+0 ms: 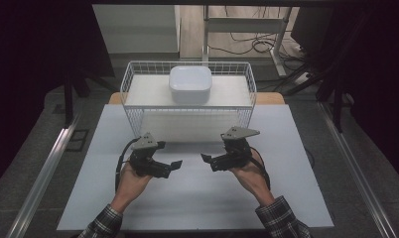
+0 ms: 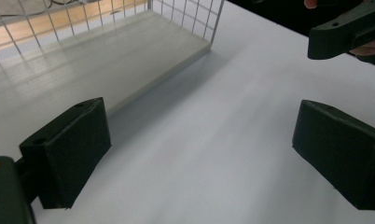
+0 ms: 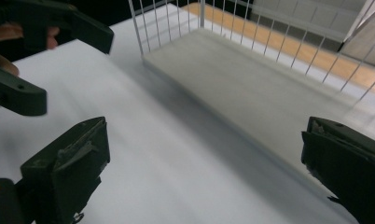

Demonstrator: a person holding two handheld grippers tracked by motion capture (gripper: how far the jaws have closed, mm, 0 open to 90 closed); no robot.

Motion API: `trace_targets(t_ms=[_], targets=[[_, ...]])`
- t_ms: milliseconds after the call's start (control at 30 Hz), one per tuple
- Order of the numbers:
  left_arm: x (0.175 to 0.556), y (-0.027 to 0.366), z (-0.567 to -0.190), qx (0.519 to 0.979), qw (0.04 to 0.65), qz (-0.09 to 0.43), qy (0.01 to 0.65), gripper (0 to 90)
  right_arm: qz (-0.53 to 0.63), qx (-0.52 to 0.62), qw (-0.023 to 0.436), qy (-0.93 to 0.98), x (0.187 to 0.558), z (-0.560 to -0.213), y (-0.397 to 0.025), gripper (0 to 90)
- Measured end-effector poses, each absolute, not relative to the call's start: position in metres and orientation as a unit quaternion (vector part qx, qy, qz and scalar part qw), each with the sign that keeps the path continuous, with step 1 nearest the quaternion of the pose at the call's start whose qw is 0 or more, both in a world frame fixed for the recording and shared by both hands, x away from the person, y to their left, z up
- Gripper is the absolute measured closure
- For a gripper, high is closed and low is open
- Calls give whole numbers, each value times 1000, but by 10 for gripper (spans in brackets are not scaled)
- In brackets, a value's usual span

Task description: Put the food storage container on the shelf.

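Grippers: left gripper (image 1: 176, 164) and right gripper (image 1: 205, 158) at lower centre, both jaws wide apart, holding nothing. White bowl (image 1: 189, 84) upside down in wire basket (image 1: 131, 84), upper centre, untouched. Reach and grasp not yet done.

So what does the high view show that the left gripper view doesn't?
High view alone: the white rounded square bowl in the basket, the person's checked sleeves, and the left gripper seen whole. Left gripper view alone: a close look between its own open jaws at bare tabletop. Both: the white wire basket, the white table, and the right gripper.
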State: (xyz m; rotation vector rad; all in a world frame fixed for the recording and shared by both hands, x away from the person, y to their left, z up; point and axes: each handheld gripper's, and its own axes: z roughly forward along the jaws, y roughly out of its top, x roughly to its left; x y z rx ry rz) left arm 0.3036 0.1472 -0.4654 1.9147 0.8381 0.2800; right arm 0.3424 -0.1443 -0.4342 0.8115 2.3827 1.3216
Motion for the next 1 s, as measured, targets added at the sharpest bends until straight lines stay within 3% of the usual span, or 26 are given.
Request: trace_targets(t_ms=[1000], targets=[[251, 177, -499, 790, 470, 128, 372, 38, 445, 323, 160, 819, 295, -466, -210, 0]])
